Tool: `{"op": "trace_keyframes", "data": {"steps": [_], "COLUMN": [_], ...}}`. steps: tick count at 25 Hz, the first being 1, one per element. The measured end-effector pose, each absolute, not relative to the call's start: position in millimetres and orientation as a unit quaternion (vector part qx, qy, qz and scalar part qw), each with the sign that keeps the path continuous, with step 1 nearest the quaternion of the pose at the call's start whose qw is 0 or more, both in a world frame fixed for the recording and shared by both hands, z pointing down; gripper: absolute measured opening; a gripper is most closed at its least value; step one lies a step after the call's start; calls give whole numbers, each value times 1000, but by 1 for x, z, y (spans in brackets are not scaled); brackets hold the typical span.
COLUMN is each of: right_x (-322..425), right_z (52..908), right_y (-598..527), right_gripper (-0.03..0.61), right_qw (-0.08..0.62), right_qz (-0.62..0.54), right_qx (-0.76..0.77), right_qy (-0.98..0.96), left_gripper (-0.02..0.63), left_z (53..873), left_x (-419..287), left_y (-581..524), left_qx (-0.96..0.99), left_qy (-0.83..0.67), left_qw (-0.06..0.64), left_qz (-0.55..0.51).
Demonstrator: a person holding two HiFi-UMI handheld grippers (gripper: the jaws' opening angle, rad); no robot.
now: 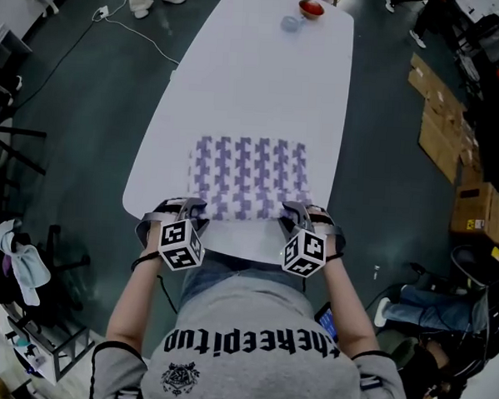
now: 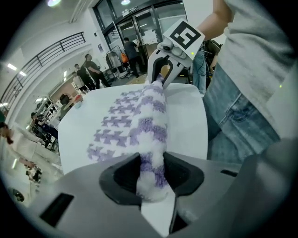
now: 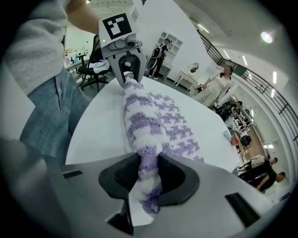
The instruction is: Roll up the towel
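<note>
1. You are clamping the left tool (image 2: 151, 174) on the towel's (image 1: 249, 178) near edge, at the cloth's 7 o'clock corner, and the right tool (image 3: 150, 174) on its 5 o'clock corner.
2. The towel is lying flat at the bench's (image 1: 256, 78) 6 o'clock end, with its near edge bunching into a ridge between your tools.
3. You are, I judge, starting the first turn. Next, tip both tools toward 12 o'clock evenly, so the roll comes out straight.

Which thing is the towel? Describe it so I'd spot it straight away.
On the white table, look at the end nearest the person. The towel lies there, its near edge pinched by the left hand-held gripper and the right hand-held gripper. Unlike the red bowl at the far end, it is fluffy white cloth patterned in purple.
</note>
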State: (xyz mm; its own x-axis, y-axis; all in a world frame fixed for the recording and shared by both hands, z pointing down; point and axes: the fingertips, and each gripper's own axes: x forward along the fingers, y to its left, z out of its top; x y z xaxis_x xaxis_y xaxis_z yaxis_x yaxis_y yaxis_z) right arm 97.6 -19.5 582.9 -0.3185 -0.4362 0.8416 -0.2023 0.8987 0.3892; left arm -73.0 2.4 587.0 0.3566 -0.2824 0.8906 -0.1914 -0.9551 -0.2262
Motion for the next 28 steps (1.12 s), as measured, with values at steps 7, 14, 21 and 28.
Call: {"op": "trace_keyframes", "data": {"steps": [7,14,21,28], "right_x": [101,98,96,96], "right_z": [587,577,563,561], "right_y": [15,4,-11,-33], "right_gripper": [110,110,117,118], "right_qw": [549,532,511,507], "right_qz": [-61,-10,24,35], "right_qx": [172,168,174,183], "right_qy": [-816,-830,-841,-841], "left_gripper": [143,150,152,152], "left_z": [590,584,574,575], "left_x": [-70,-72,-78,-82], "left_y": [36,28,7,-24], "left_qx": [-833,-853,-868,-869], "left_qy": [109,87,70,74], "left_qw": [7,-42,-87,-91], "left_qz": [-542,-513,-485,-481]}}
